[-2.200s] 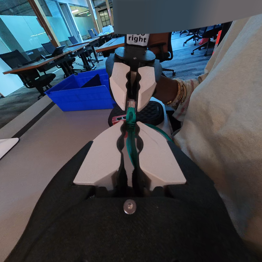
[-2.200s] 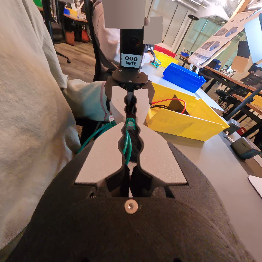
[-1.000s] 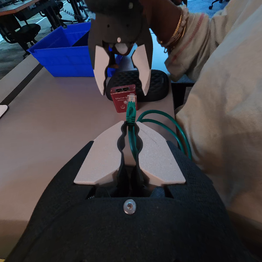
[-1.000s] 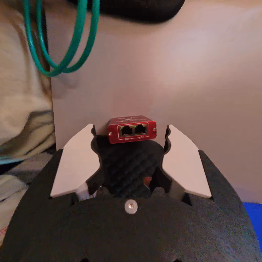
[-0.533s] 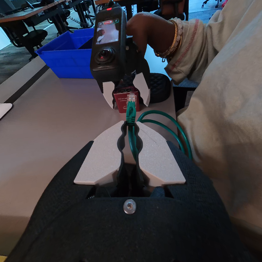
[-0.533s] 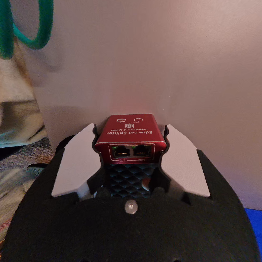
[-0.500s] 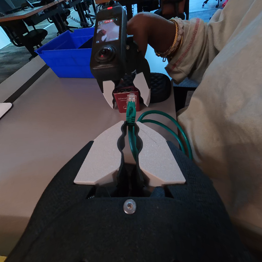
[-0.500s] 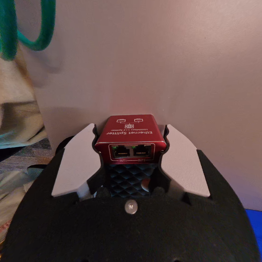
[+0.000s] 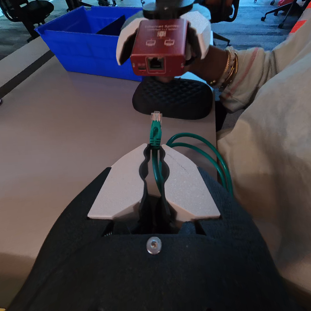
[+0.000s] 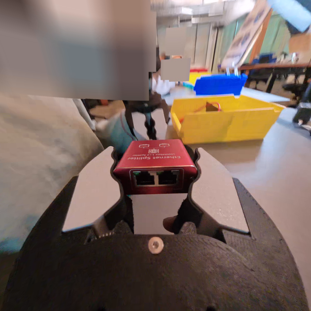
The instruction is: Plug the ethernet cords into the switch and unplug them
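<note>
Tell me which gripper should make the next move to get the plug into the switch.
Left, probably. The left gripper is shut on the green ethernet cord, plug pointing at the single port of the red switch, which the right gripper holds raised, facing it.

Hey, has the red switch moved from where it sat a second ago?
Yes. The red switch has been lifted off the table; the right tongs hold it in the air above the black pad, its single port facing the green plug.
</note>
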